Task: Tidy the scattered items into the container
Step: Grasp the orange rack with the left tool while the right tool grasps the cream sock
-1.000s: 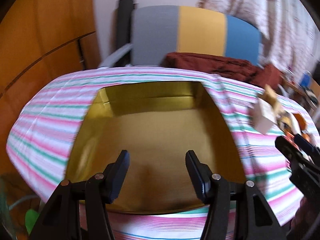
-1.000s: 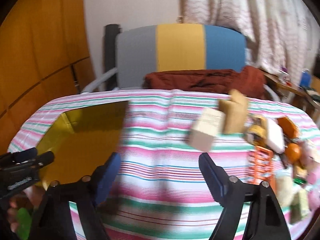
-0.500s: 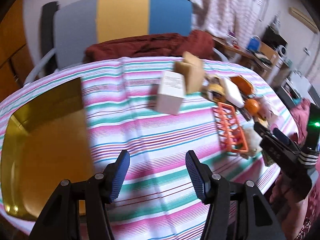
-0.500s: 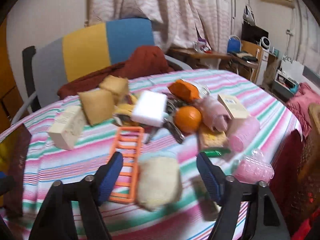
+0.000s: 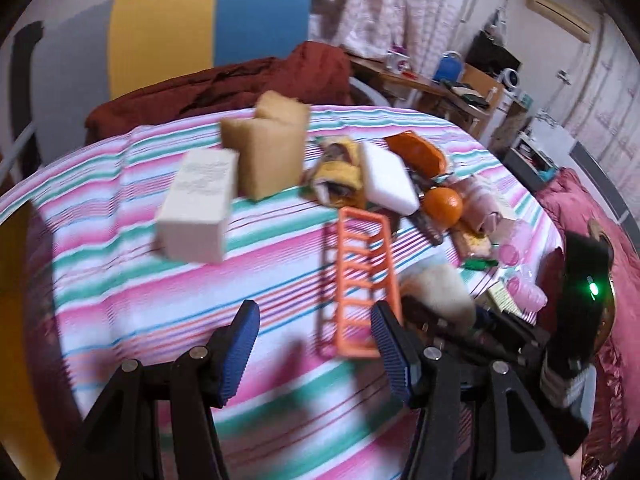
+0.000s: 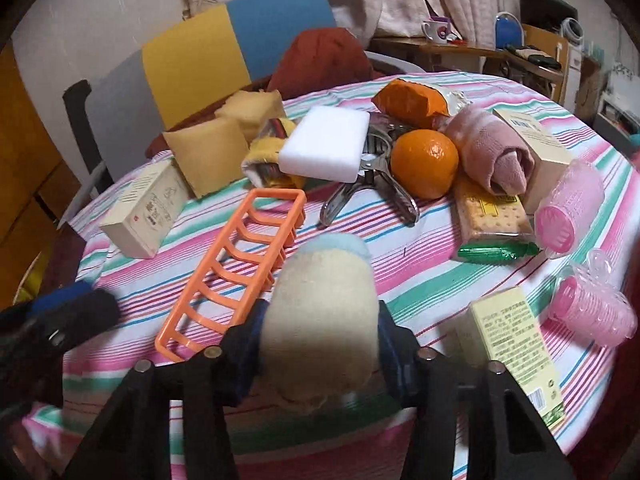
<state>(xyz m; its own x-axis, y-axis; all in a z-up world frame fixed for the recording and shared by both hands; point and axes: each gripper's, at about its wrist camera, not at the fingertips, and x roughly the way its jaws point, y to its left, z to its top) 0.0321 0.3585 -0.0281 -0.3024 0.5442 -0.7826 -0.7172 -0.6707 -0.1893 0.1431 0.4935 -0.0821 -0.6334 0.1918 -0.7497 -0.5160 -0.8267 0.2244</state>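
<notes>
- Right hand-held gripper (image 6: 318, 354) with blue pads just closing in, now pressed on both sides of a rolled cream sock (image 6: 320, 320) with a pale blue cuff.
- Left hand-held gripper (image 5: 316, 350) with pads apart, nothing between them, hanging over bare striped cloth on the bench (image 5: 140, 280).
- Orange plastic rack (image 6: 236, 272) lying flat just left of the cream sock, touching it or nearly so; cannot tell which.
- Beyond the rack, a white sponge block (image 6: 326, 148) resting on a yellow rolled cloth (image 6: 266, 160).
- Right of the white block, shiny metal tongs (image 6: 372, 184), then a round orange (image 6: 424, 162).
- Behind the orange, an orange snack bag (image 6: 408, 102); just right of the orange, a rolled pink sock (image 6: 492, 152).
- In front of the pink sock, a cracker pack (image 6: 492, 212) and a small green wrapper (image 6: 496, 252).
- Far right of the rack, pink plastic cups (image 6: 568, 208) lying on their sides.
- Right of the cream sock, a pale yellow box (image 6: 516, 344).
- Left of the rack, a cream box (image 6: 144, 212); behind it two tan cushions (image 6: 208, 156).
- Yellow container (image 5: 16, 320) only a sliver at the far left edge, well apart from the rack.
- Chair (image 6: 224, 48) in grey, yellow and blue behind the bench, with a dark red cloth (image 6: 324, 60) on it.
</notes>
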